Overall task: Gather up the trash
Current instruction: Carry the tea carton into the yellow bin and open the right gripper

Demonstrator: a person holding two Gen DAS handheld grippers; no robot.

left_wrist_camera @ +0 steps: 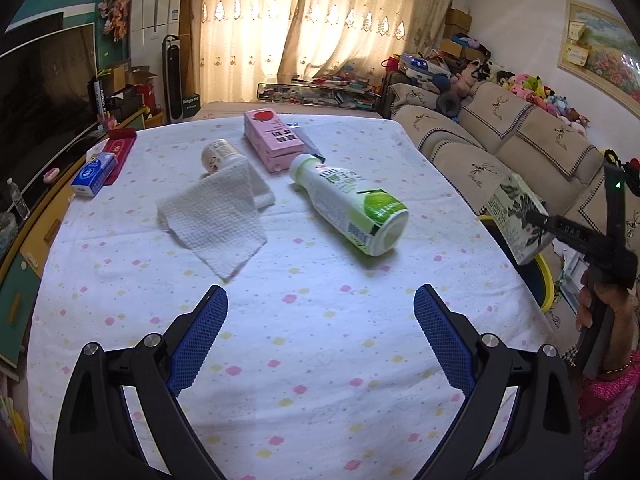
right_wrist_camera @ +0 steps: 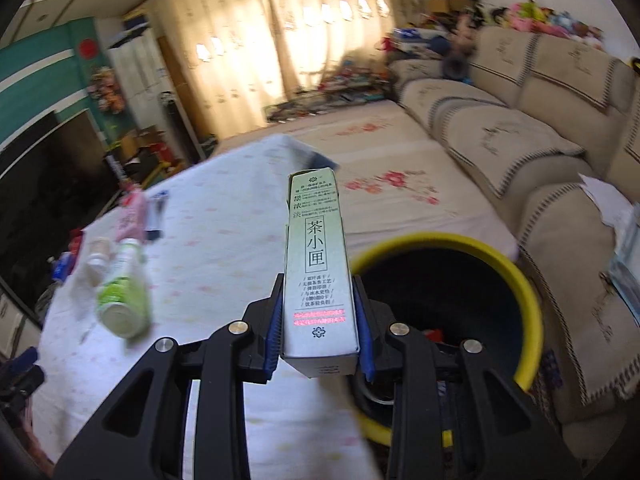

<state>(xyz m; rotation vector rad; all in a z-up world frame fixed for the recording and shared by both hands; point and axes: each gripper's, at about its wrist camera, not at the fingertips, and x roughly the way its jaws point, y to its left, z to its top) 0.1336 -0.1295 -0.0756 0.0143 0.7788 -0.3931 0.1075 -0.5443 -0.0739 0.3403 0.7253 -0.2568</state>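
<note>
Pale green tea box (right_wrist_camera: pixel 318 268) clamped lengthwise in right gripper (right_wrist_camera: pixel 320 320), beside yellow-rimmed bin (right_wrist_camera: pixel 528 292), bottle (left_wrist_camera: pixel 350 204), pink carton (left_wrist_camera: pixel 272 138), paper towel (left_wrist_camera: pixel 218 212) left of bin

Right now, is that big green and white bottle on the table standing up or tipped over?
Tipped over. The bottle lies on its side on the table, cap end toward the pink carton, base toward the camera.

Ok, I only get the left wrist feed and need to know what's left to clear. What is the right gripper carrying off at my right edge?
Observer: A pale green tea carton, clamped near its base between the right gripper pads.
Operator: Is it over the bin yet?
Observer: Not fully; the yellow-rimmed bin sits just right of the carton, beside the table edge.
Operator: Anything already in the bin?
Observer: Something red shows low inside; the rest is too dark to tell.
</note>
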